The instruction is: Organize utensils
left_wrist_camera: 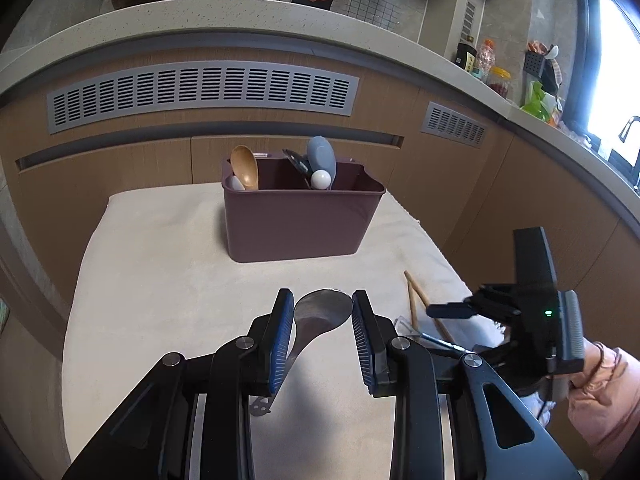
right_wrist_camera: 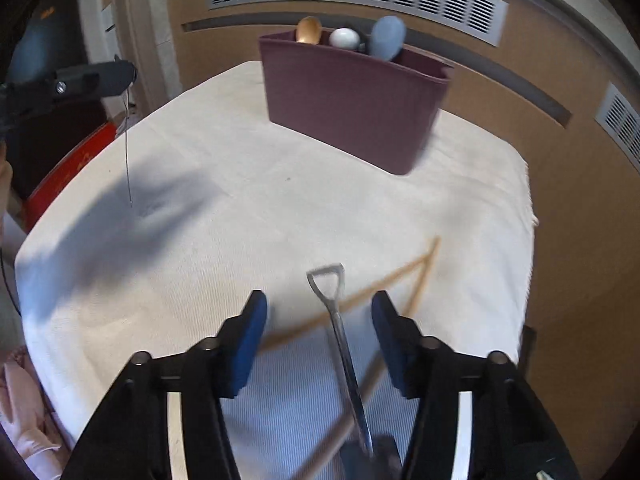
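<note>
Several utensils already stand in the maroon plastic caddy (left_wrist_camera: 300, 216) near the tabletop's far edge. Still out: a steel spoon (left_wrist_camera: 320, 312) between the left gripper's (left_wrist_camera: 323, 340) spread fingers, wooden chopsticks (right_wrist_camera: 420, 276) and a shovel-handled metal utensil (right_wrist_camera: 336, 312) beneath the right gripper's (right_wrist_camera: 320, 340) spread fingers.

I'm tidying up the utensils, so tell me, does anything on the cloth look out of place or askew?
Yes. Two wooden chopsticks lie splayed in a V on the white cloth, with a shovel-handled metal utensil across one, all outside the maroon utensil holder. Nothing looks spilled or damaged.
</note>
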